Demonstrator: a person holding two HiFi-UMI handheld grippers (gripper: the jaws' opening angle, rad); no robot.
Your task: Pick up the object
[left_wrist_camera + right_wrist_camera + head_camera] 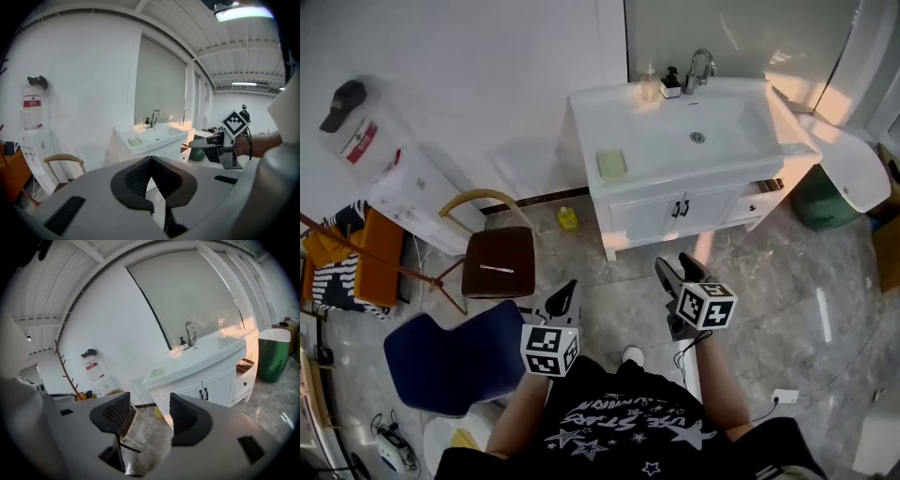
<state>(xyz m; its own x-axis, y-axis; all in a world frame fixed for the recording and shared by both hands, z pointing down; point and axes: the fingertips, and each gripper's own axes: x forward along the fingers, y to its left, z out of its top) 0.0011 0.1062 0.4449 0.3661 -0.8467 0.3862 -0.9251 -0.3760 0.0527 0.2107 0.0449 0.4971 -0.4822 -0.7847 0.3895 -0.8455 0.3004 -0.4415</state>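
A pale green pad (612,163) lies on the left end of the white sink counter (741,141); it also shows in the left gripper view (135,141) and the right gripper view (157,372). A small yellow bottle (568,217) stands on the floor left of the vanity. My left gripper (565,289) hangs at waist height over the floor, jaws shut with nothing between them (151,159). My right gripper (678,270) is open and empty (149,401), pointing at the vanity. Both are well short of the sink.
A faucet (701,67) and soap bottles (669,84) stand at the basin's back. A brown wooden chair (497,262) and a blue seat (450,356) are on the left. A green bin (820,197) stands at the right, a water dispenser (403,169) by the left wall.
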